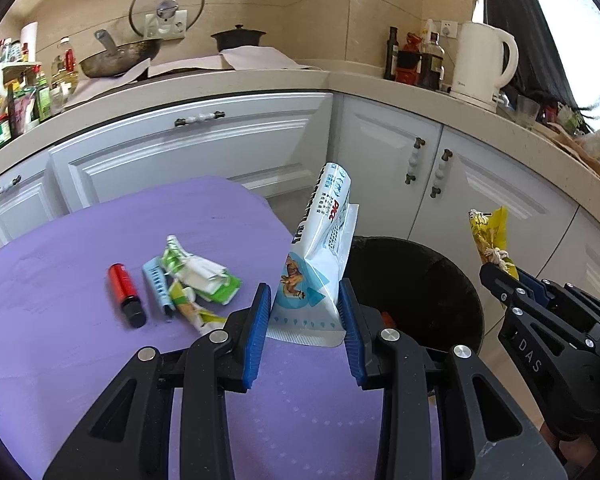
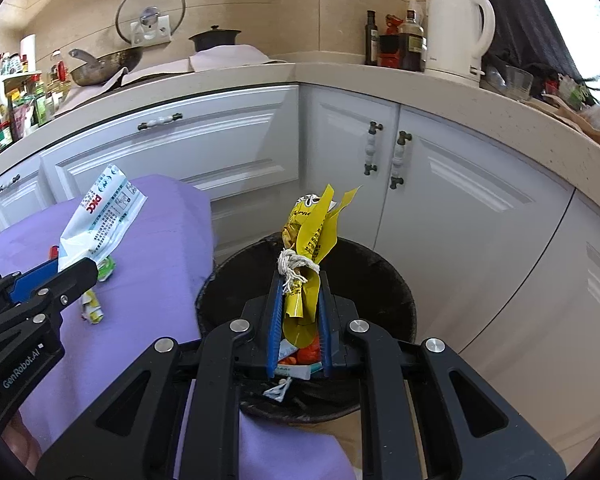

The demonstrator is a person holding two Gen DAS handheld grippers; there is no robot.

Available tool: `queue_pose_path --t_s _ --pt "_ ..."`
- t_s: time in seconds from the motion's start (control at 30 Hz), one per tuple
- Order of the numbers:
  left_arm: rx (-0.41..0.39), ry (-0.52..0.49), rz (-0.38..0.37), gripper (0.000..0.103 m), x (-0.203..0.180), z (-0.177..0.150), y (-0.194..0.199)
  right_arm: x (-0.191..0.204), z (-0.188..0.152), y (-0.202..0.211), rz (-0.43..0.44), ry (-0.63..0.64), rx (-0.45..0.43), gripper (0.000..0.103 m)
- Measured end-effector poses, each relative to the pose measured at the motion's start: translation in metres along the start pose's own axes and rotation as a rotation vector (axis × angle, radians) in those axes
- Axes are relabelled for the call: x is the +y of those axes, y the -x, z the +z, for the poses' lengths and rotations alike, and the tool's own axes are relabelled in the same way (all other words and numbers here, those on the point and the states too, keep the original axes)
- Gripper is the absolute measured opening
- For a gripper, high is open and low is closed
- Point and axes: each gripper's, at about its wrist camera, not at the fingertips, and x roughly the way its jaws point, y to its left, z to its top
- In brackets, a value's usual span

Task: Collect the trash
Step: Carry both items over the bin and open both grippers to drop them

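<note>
My left gripper (image 1: pixel 305 294) is shut on a white and blue plastic packet (image 1: pixel 318 252) and holds it upright above the right edge of the purple table (image 1: pixel 60 272), beside the black trash bin (image 1: pixel 440 292). My right gripper (image 2: pixel 300 284) is shut on a yellow wrapper tied with white string (image 2: pixel 308 248) and holds it over the open bin (image 2: pixel 380 280). The bin holds some trash, orange and white pieces (image 2: pixel 300 360). In the right wrist view the left gripper (image 2: pixel 76 272) with its packet (image 2: pixel 100 216) is at the left.
On the table lie a red and black lighter (image 1: pixel 126 294), a light blue strip (image 1: pixel 158 284) and crumpled green and white wrappers (image 1: pixel 198 280). White cabinets (image 1: pixel 204 148) and a cluttered counter with a kettle (image 1: pixel 484 64) stand behind.
</note>
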Motion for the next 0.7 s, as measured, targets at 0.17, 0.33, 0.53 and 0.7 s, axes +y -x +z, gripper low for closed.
queue_pose_path --t_s 0.17,0.33,0.53,0.7 --pt "0.008 -0.014 -0.002 0.035 -0.010 0.003 -0.011 -0.010 -0.001 -0.008 -0.007 -0.014 0.006 0.015" --pt "0.022 -0.030 -0.001 0.035 -0.019 0.003 -0.022 -0.018 -0.003 -0.016 -0.011 -0.025 0.015 0.015" --pt "0.040 -0.047 0.000 0.035 -0.028 0.002 -0.036 -0.025 -0.004 -0.027 -0.012 -0.034 0.025 0.015" --pt "0.051 -0.063 -0.003 0.035 -0.038 0.004 -0.048 -0.032 -0.005 -0.038 -0.015 -0.046 0.038 0.015"
